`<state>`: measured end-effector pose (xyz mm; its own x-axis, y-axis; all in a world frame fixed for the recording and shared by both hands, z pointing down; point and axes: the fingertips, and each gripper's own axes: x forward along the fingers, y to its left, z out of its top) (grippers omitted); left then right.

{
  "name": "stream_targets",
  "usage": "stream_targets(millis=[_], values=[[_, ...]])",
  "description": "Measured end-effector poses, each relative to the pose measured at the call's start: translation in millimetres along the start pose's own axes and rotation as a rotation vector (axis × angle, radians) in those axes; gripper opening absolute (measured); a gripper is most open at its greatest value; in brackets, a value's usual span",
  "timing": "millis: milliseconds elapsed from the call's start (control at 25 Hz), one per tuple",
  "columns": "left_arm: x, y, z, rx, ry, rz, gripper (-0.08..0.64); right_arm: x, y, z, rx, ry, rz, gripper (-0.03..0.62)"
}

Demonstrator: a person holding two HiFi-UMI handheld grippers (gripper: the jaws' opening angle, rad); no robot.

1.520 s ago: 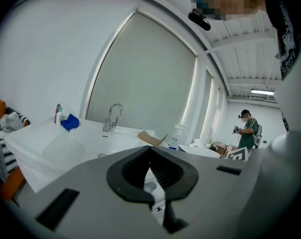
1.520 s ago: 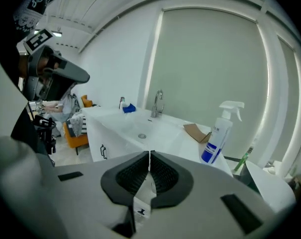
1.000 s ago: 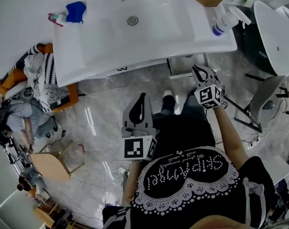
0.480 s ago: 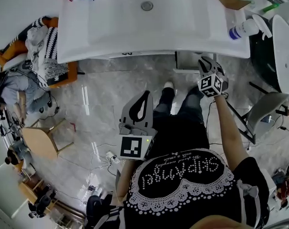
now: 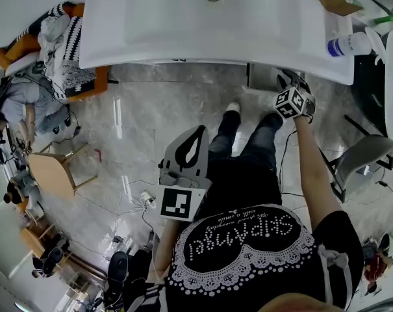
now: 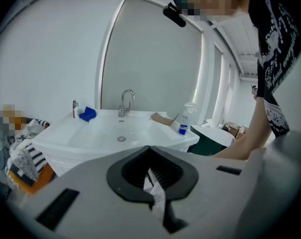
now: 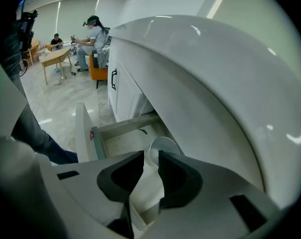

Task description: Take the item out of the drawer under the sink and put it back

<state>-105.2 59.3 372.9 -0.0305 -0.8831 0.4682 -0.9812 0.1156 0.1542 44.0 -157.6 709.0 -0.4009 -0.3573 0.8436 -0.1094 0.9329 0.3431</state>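
The right tongs (image 7: 150,156) point steeply down at the open drawer (image 7: 128,124) under the sink. They are spread and have just been opening, with nothing pinched between them. Close on their right, the rounded underside of the basin (image 7: 205,93) overhangs, leaving only a narrow way down to the drawer. On their left the drawer front (image 7: 83,133) stands pulled out, with the person's leg (image 7: 33,133) beside it and open floor (image 7: 55,96) beyond. Farther along, past the drawer, is a cabinet door (image 7: 123,91) with a black handle.

Inside the drawer, a pale round cup (image 7: 163,148) sits just past the tips of the right tongs. It is in line with the gap, its rim is toward them, and the pads do not touch it.

The left tongs (image 6: 149,148) are pressed together at the tips and held well back from the worktop (image 6: 65,138), with free air between. Ahead of them stands the tap (image 6: 124,102). A blue cloth (image 6: 87,114) lies to its left, and a piece of cardboard (image 6: 162,117) and a spray bottle (image 6: 184,122) to its right.
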Motion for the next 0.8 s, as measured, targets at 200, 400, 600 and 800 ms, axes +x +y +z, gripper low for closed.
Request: stream_targets(millis=[200, 400, 600, 800], values=[[-2.9, 1.6, -10.1, -0.023, 0.037, 0.013, 0.003, 17.1, -0.1, -1.8, -0.051, 0.023, 0.024, 0.081], [1.5, 2.3, -18.1, -0.037, 0.063, 0.017, 0.003, 38.0, -4.4, 4.7, -0.085, 0.04, 0.054, 0.081], [2.6, 6.6, -22.7, -0.058, 0.082, 0.038, 0.003, 51.6, 0.3, 7.4, -0.095, 0.064, 0.093, 0.081], [5.0, 6.9, -23.1, -0.073, 0.088, 0.041, 0.003, 59.7, 2.1, -2.9, -0.094, 0.119, 0.121, 0.081]])
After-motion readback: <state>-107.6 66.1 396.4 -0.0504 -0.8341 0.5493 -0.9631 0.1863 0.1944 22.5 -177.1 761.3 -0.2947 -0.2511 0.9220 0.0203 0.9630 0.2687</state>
